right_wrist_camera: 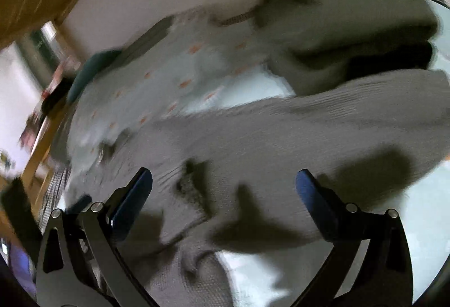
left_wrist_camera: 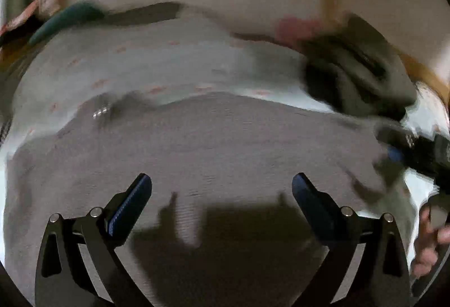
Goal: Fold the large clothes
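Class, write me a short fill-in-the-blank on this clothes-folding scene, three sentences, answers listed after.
1. The left gripper has its jaws ____ with nothing between them.
2. The large garment spread under both grippers is ____ in colour.
3. The pale bed sheet beneath it carries small ____ marks.
4. The right gripper holds ____.

Answers: open; grey; orange; nothing

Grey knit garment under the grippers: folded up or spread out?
Spread out. The grey knit garment lies flat and wide across the light patterned bedding; whether a layer is already folded under cannot be told.
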Available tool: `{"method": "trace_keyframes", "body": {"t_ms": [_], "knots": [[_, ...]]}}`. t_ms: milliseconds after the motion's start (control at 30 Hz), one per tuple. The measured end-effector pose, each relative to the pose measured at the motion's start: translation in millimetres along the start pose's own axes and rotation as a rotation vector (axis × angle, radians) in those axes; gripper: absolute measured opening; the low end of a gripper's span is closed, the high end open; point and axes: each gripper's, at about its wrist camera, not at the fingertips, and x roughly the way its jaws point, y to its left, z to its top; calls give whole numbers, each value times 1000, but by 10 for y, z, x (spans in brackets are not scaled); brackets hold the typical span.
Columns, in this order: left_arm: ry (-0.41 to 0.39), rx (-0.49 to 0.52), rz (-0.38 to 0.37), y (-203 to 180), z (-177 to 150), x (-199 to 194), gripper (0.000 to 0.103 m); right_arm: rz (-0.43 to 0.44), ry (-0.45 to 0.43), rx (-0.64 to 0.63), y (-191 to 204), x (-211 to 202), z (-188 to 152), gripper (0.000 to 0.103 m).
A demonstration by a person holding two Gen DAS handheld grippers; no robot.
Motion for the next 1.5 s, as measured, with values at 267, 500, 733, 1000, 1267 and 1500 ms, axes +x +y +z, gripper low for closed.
{"method": "trace_keyframes", "body": {"t_ms": [267,500,733,1000,1267,1500], "knots": [[2,198,-75,-1212,89,284,98,-134,-91,11,-510,-303,203,100],[136,290,-48,-1667,22,781,98,-136,-131,250,-1351,-503,297,100],[221,182,-157,-1513,47,945,98,20,-162,617,-2094,-456,201,100],[221,190,-158,-1507,32,928,98,-3,-177,711,-2104,-500,189,100],[202,195,-148,-1517,12,933,98,233,-207,859,-2529,-505,158,100],[193,194,-151,-1514,5,915,98,238,-155,838,-2578,-322,148,18]]}}
